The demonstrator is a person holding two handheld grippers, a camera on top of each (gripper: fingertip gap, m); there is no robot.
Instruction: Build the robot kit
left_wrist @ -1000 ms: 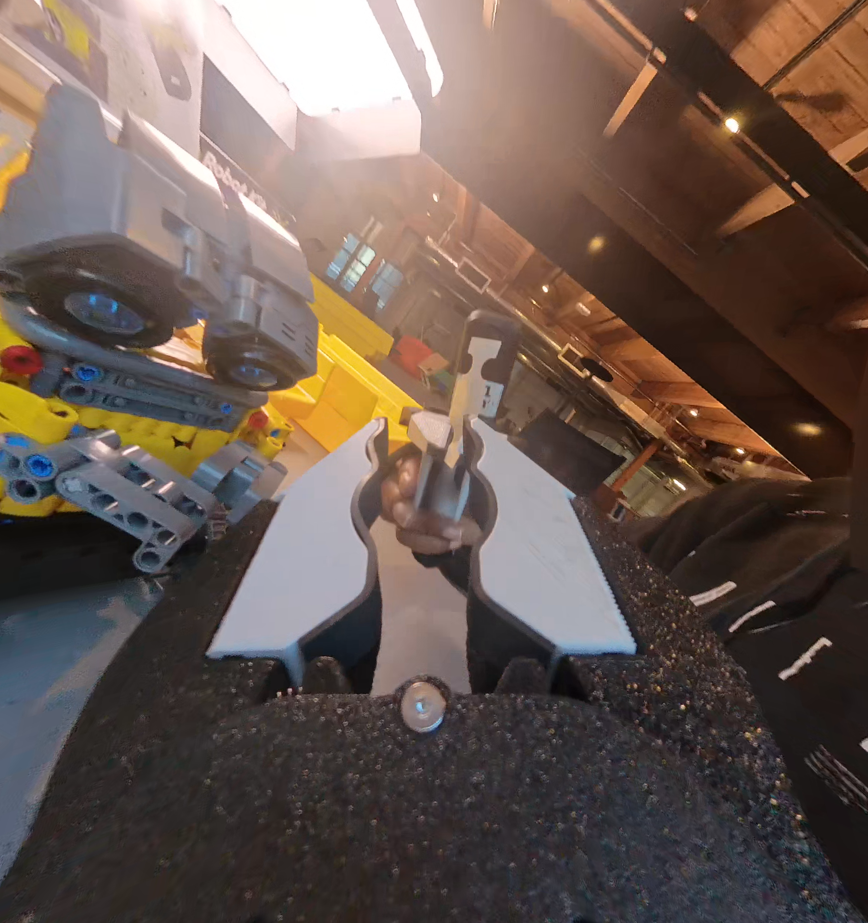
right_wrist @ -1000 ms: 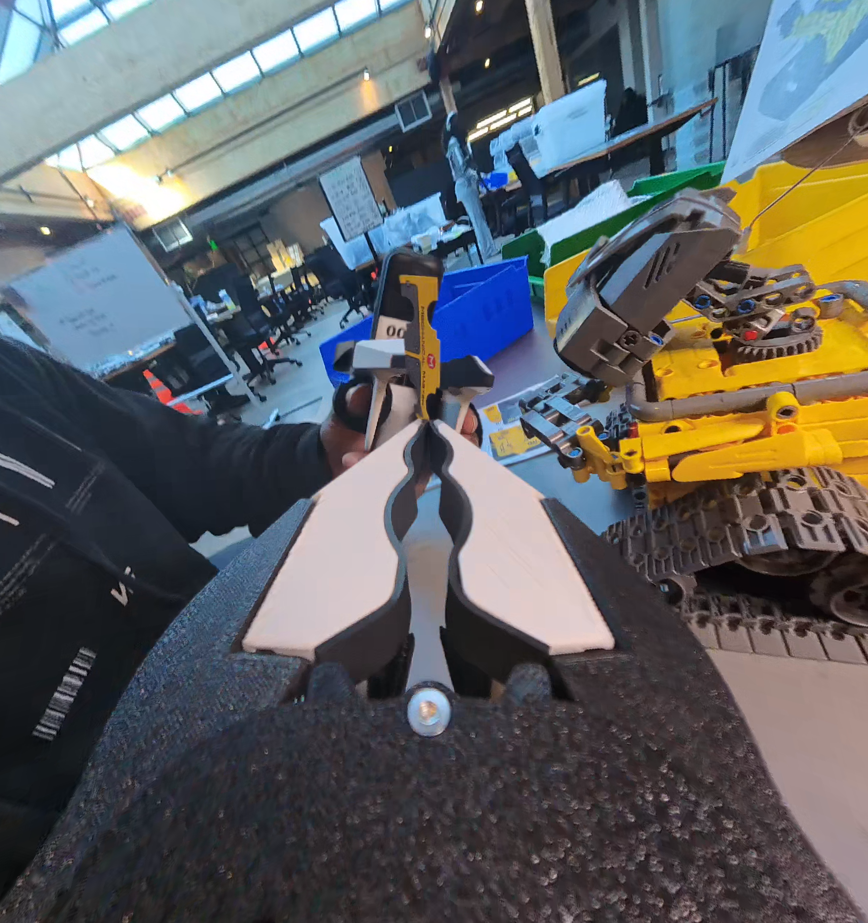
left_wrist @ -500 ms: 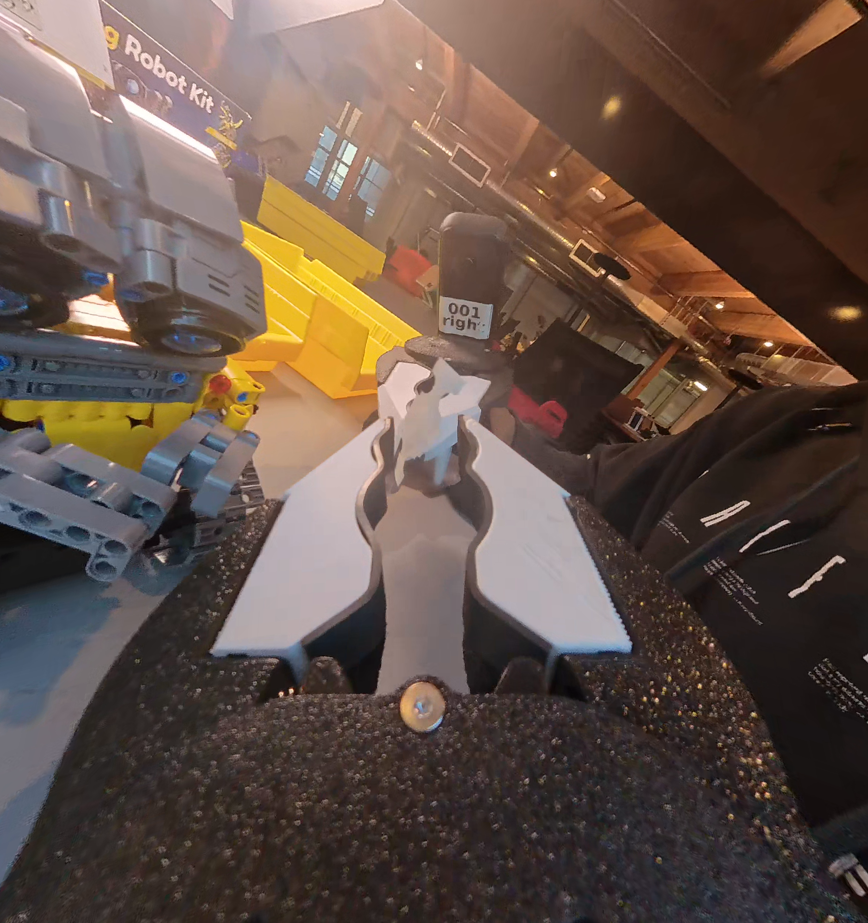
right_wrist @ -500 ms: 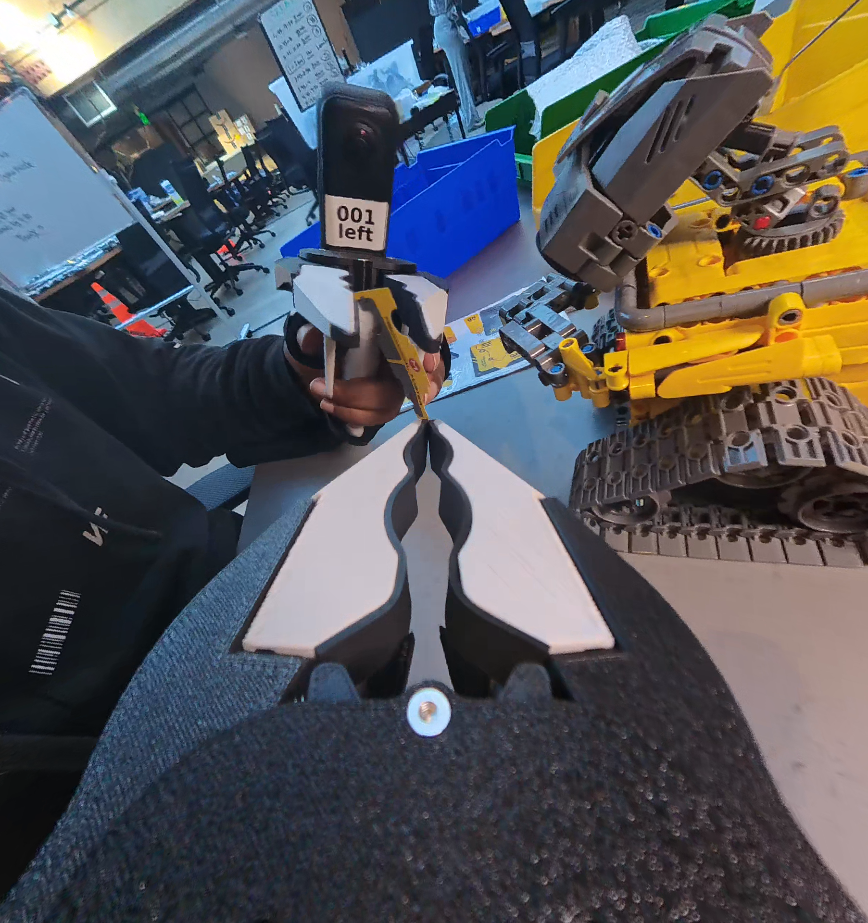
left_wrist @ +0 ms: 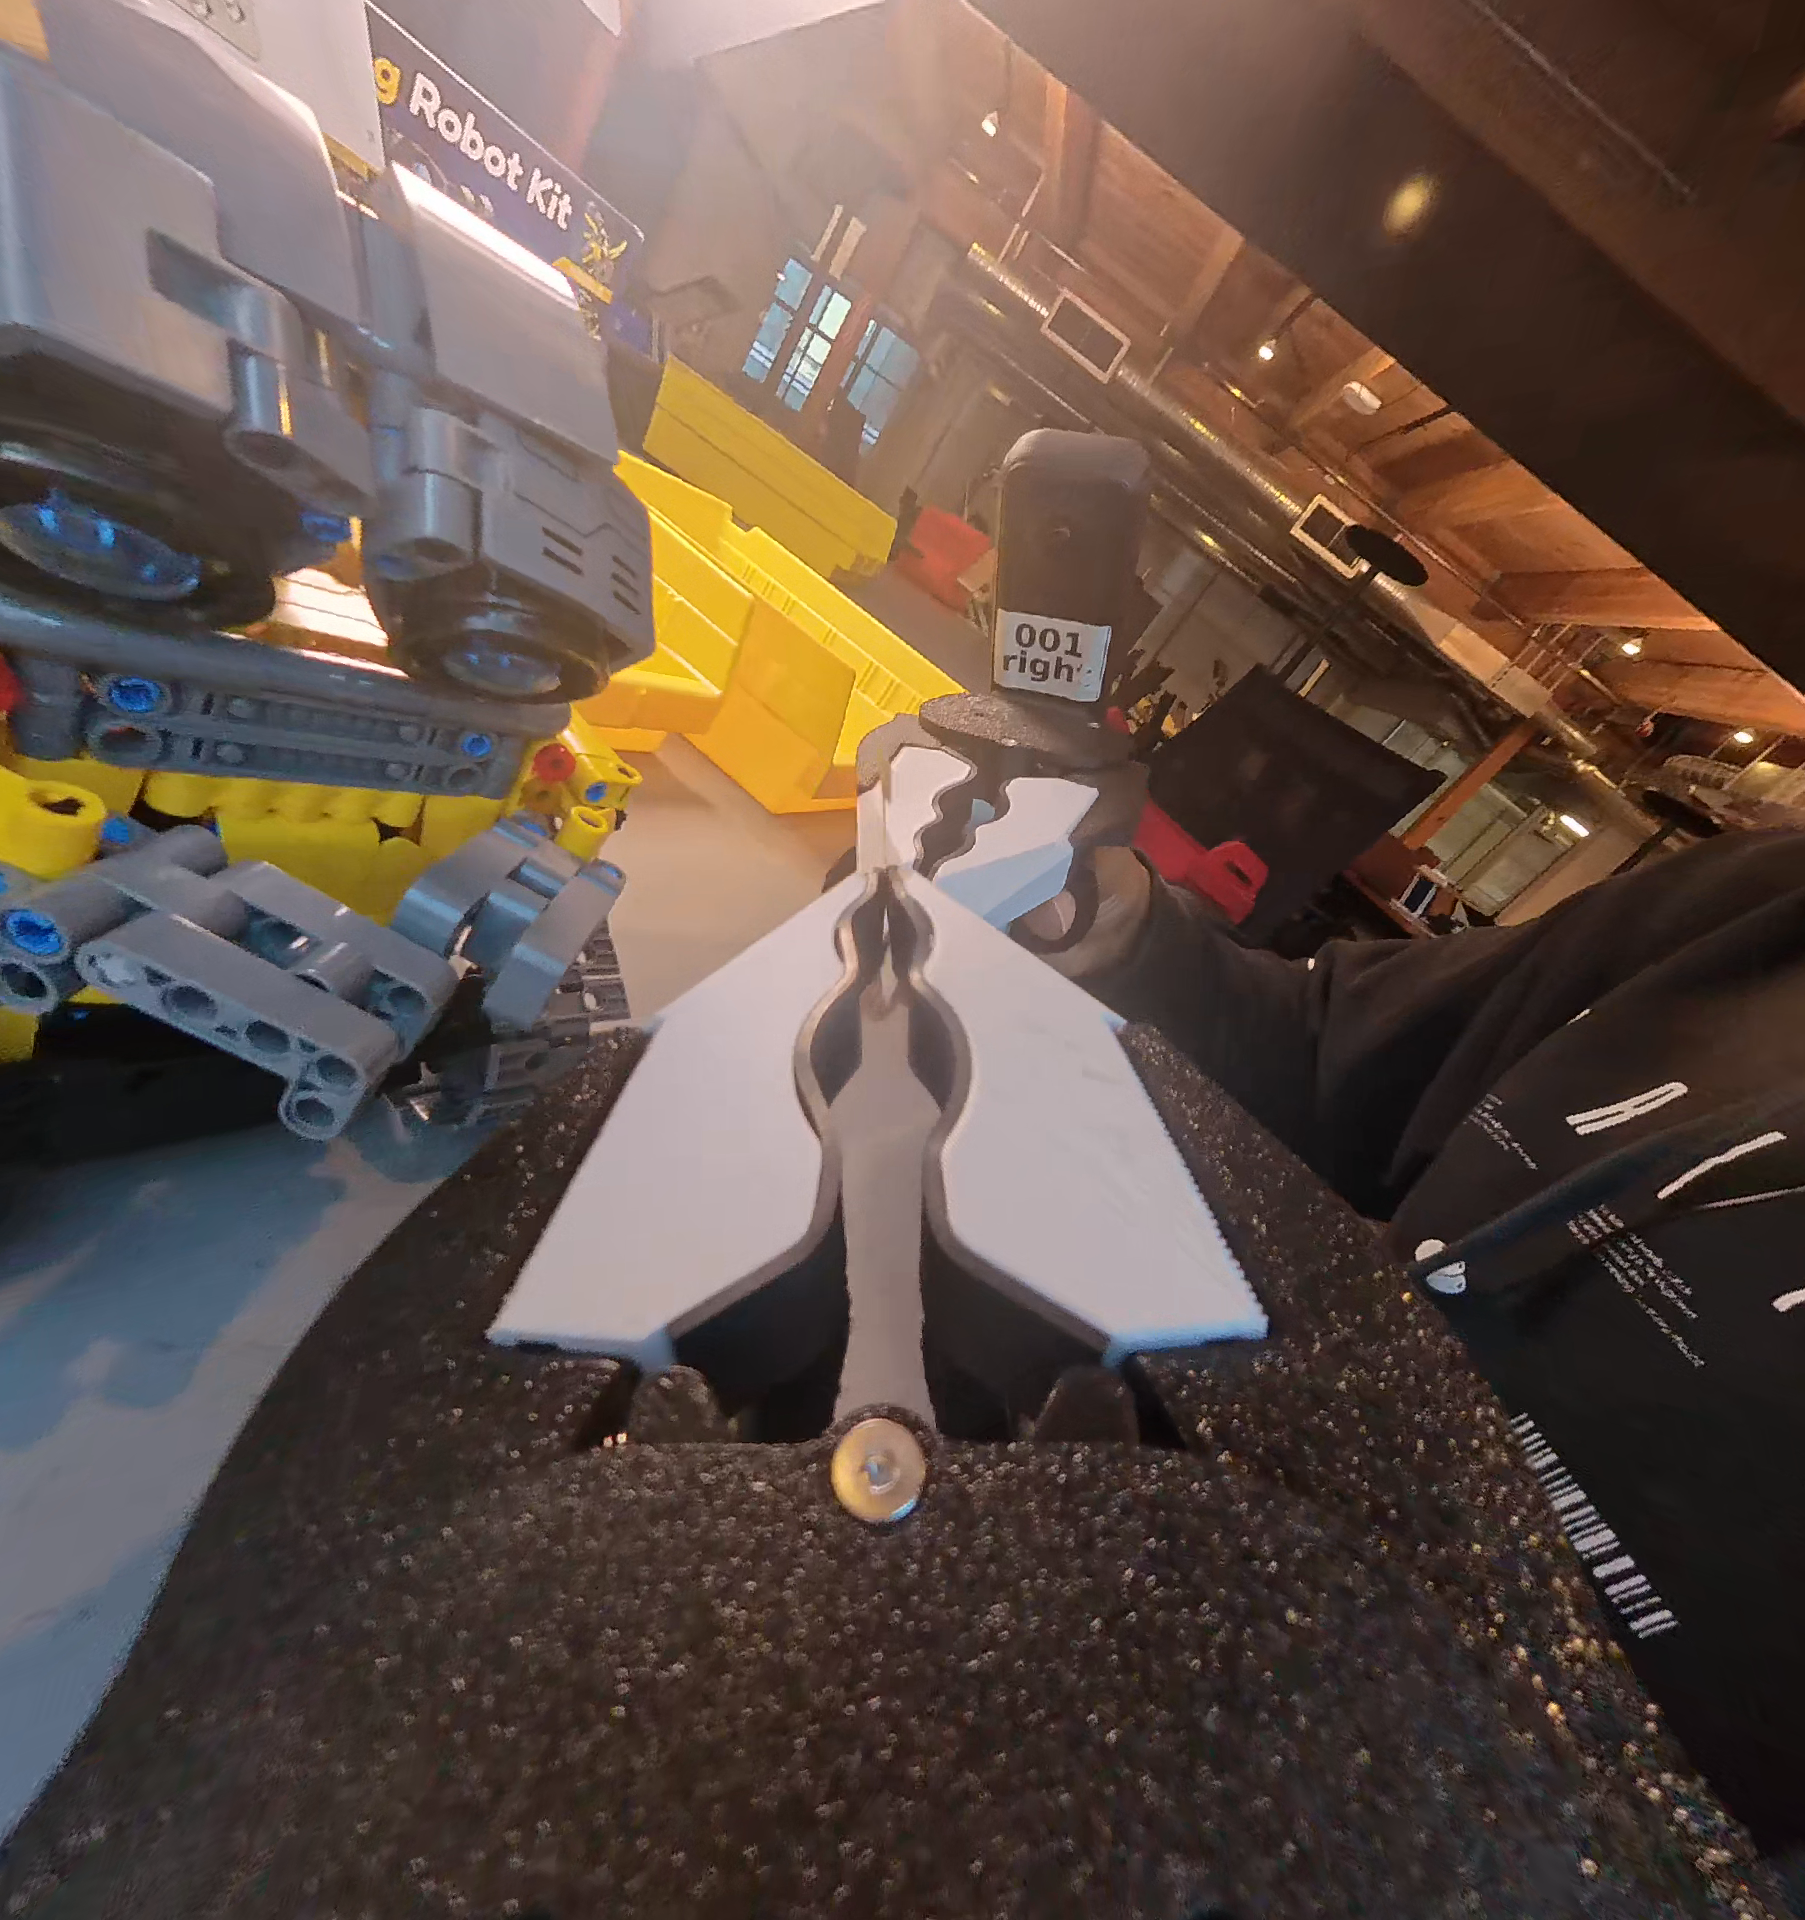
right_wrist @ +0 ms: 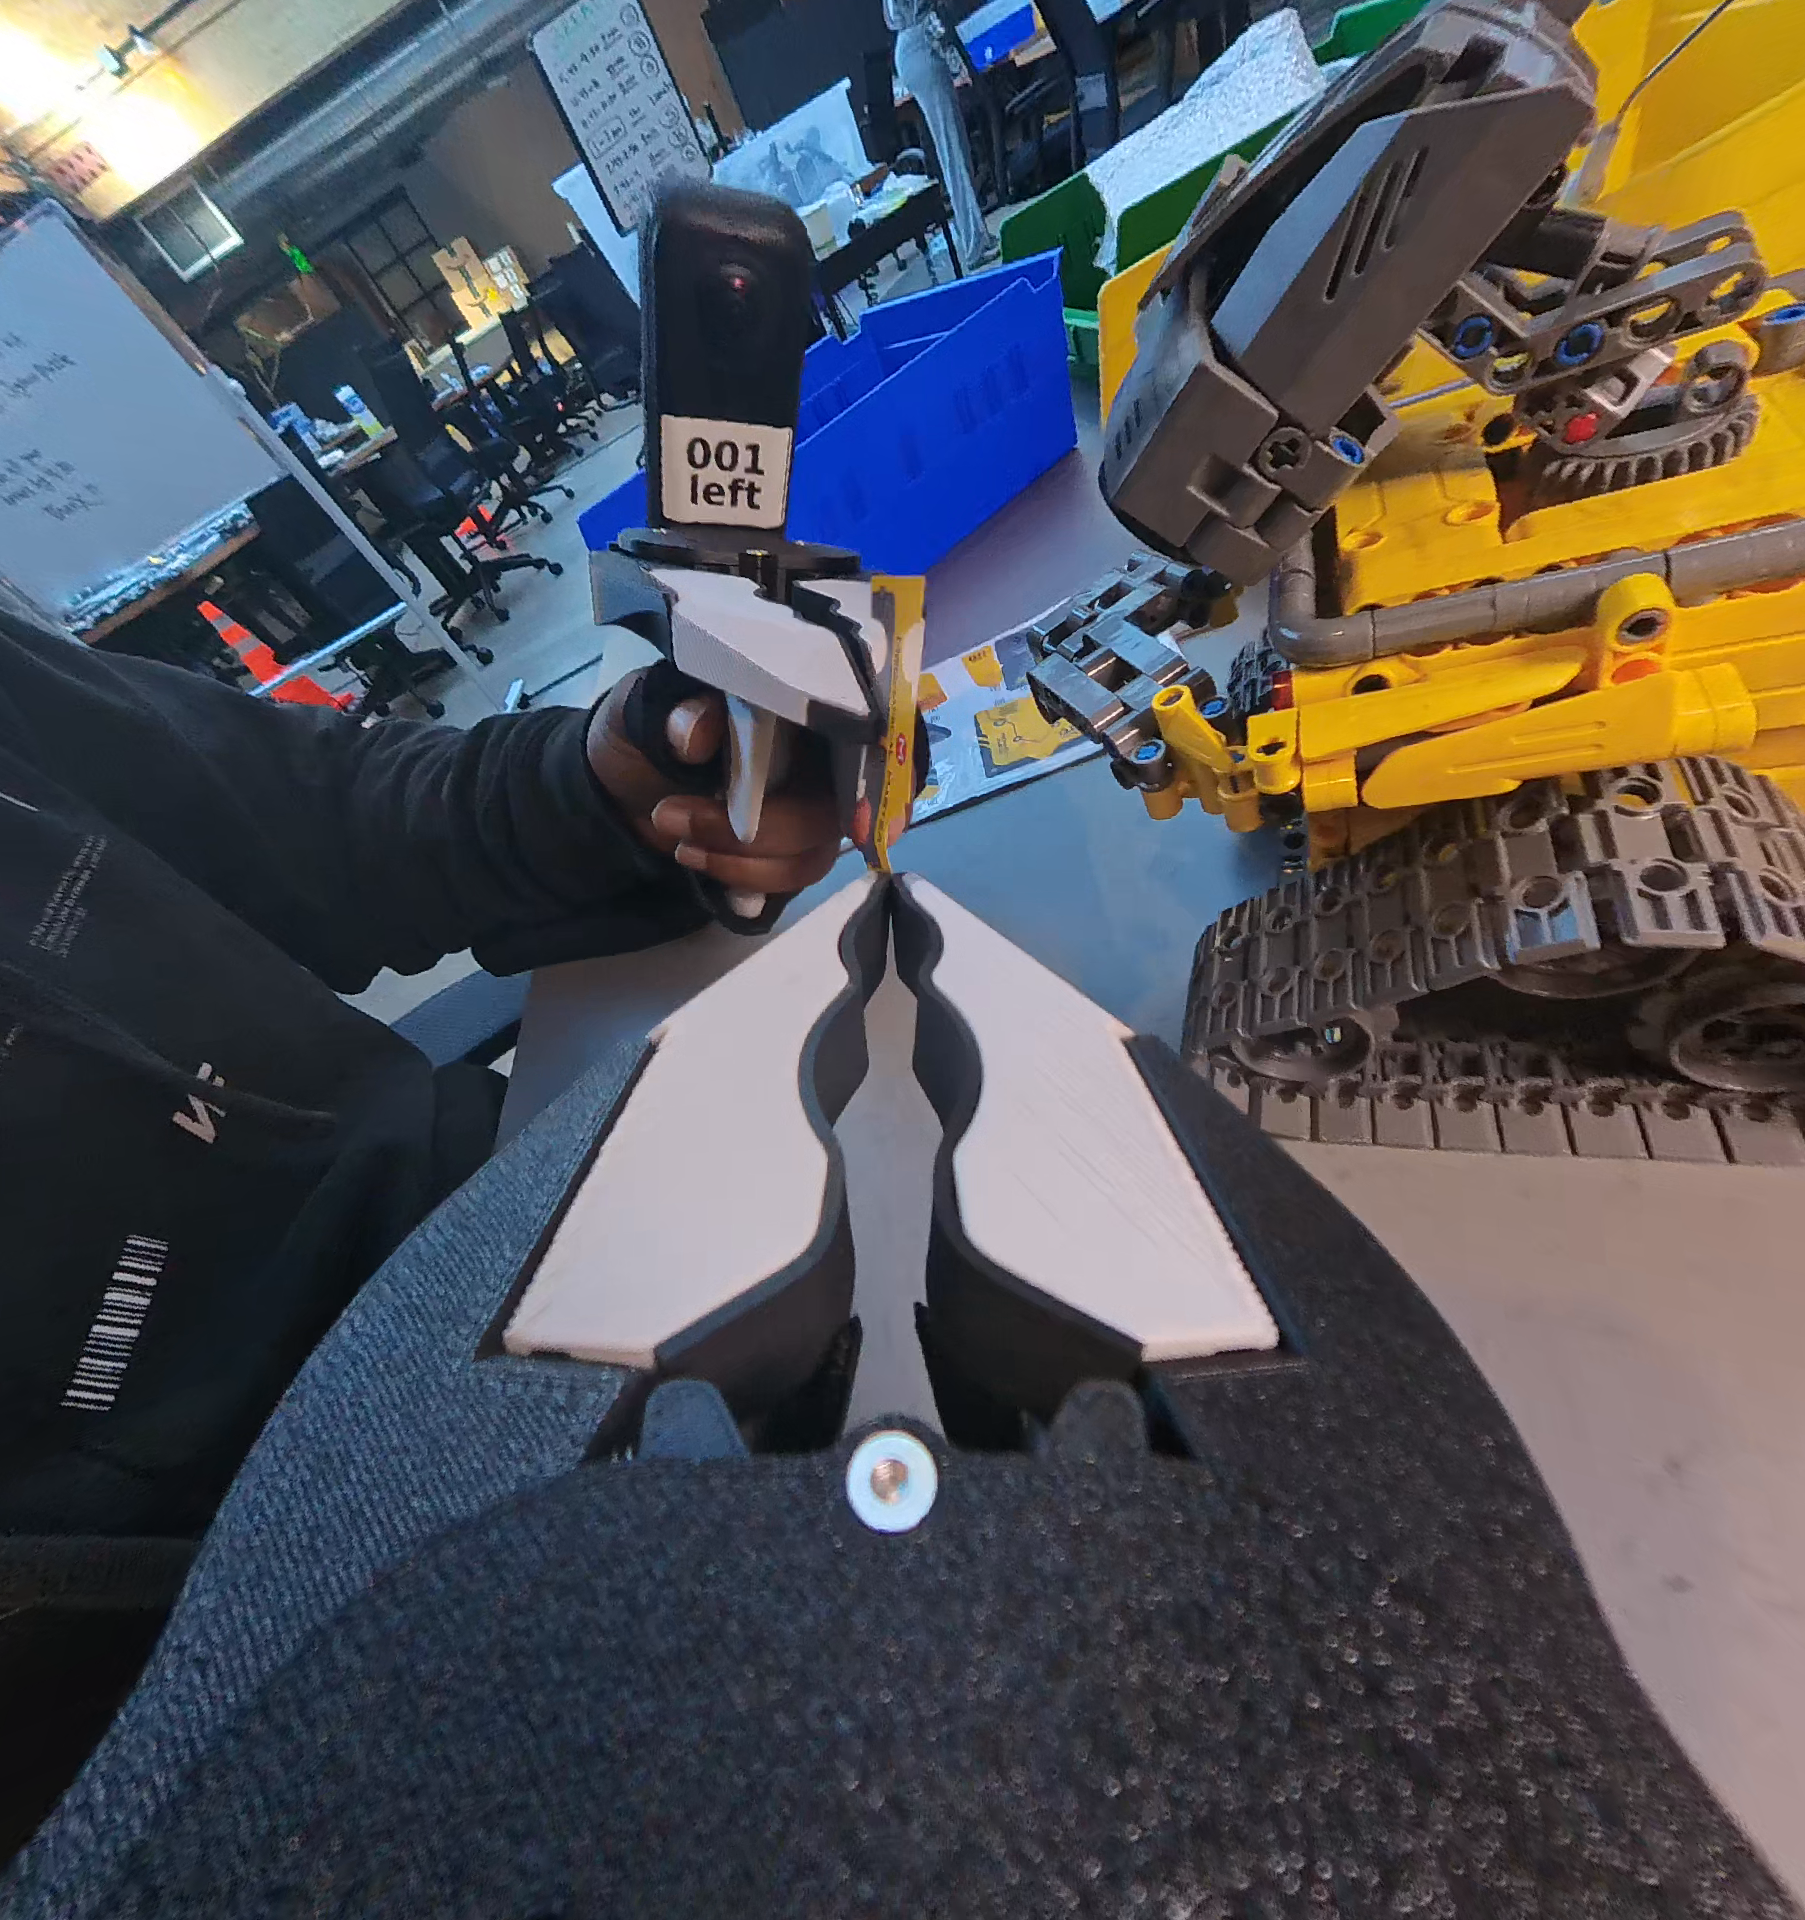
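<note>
Here, your left gripper (left_wrist: 885, 883) and right gripper (right_wrist: 890, 881) both pinch one thin yellow card (right_wrist: 896, 717) — edge-on, upright, directly between them.

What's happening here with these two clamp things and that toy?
A person holds a gripper in each hand over a grey table, the two pointing at each other. The left gripper has its jaws shut on a thin yellow card. The right gripper, jaws shut too, has its tips right at the card's lower end; whether it pinches it is unclear. A yellow and grey brick-built robot stands beside them, untouched.
</note>
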